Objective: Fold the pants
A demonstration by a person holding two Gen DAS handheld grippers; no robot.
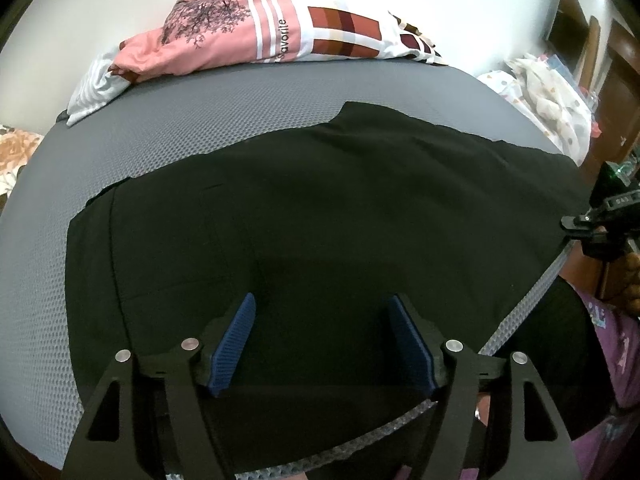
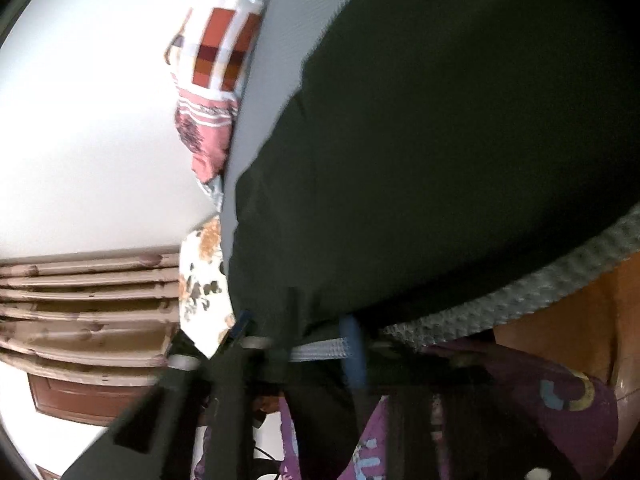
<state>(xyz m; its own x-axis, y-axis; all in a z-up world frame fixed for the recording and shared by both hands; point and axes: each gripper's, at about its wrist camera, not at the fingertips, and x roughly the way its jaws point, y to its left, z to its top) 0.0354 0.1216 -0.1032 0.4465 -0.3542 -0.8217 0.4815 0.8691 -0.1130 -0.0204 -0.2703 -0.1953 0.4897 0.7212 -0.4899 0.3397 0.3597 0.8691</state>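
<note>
Black pants (image 1: 320, 200) lie spread flat across a grey mesh mattress (image 1: 168, 128). My left gripper (image 1: 323, 344) is open just above the pants near the mattress's front edge, and its blue pads (image 1: 236, 340) hold nothing. My right gripper shows at the right edge of the left wrist view (image 1: 600, 224). The right wrist view is rolled and blurred. In it the pants (image 2: 440, 140) fill the upper right. My right gripper (image 2: 300, 332) has its blue pads (image 2: 354, 356) apart at the pants' edge, over the mattress rim (image 2: 520, 296).
A pink and white patterned blanket (image 1: 280, 28) is piled at the far side of the mattress. A spotted white cloth (image 1: 548, 96) lies at the right. A wooden slatted frame (image 2: 80, 300) and white wall stand beyond the bed. The person's purple clothing (image 1: 616, 344) is close at the right.
</note>
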